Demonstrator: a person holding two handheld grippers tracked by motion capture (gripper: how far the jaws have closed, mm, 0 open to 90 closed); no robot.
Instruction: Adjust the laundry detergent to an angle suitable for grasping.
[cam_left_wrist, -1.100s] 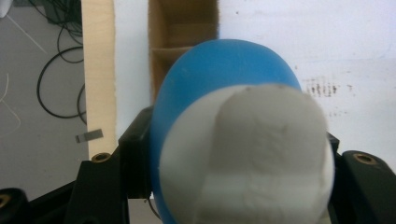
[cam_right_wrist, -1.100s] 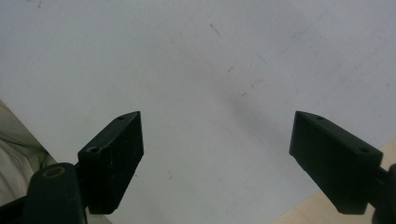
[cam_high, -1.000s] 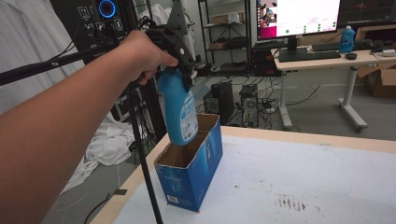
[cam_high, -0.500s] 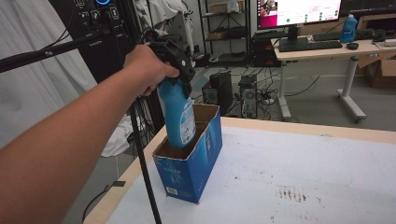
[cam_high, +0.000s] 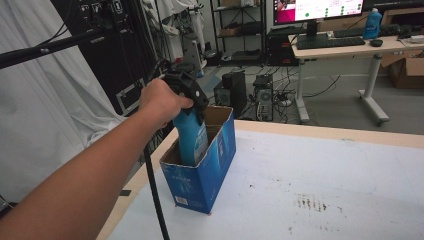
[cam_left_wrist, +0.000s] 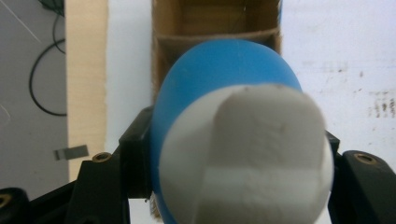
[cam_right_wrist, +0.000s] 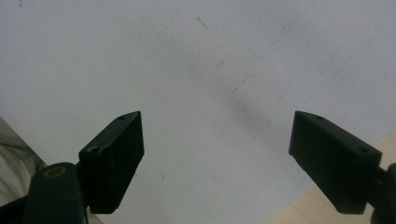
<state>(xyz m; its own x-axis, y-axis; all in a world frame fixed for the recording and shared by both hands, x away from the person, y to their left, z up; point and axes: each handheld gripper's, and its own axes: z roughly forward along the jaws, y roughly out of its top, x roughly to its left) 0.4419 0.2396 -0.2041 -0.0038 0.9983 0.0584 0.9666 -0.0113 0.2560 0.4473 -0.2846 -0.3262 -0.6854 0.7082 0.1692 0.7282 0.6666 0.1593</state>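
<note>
Between the jaws of the left gripper (cam_high: 192, 112), a blue bottle (cam_high: 191, 137) with a white cap (cam_left_wrist: 247, 158) was clamped and stood partly inside the open blue cardboard box (cam_high: 200, 182) directly below them. Beneath the right gripper (cam_right_wrist: 217, 154), whose jaws were spread wide and empty, lay the white table (cam_right_wrist: 196, 56).

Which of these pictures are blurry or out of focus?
Left gripper view: the blue bottle and its white cap fill the foreground, soft and out of focus. High view: slightly soft overall. Right gripper view: the open tongs look fairly sharp.
</note>
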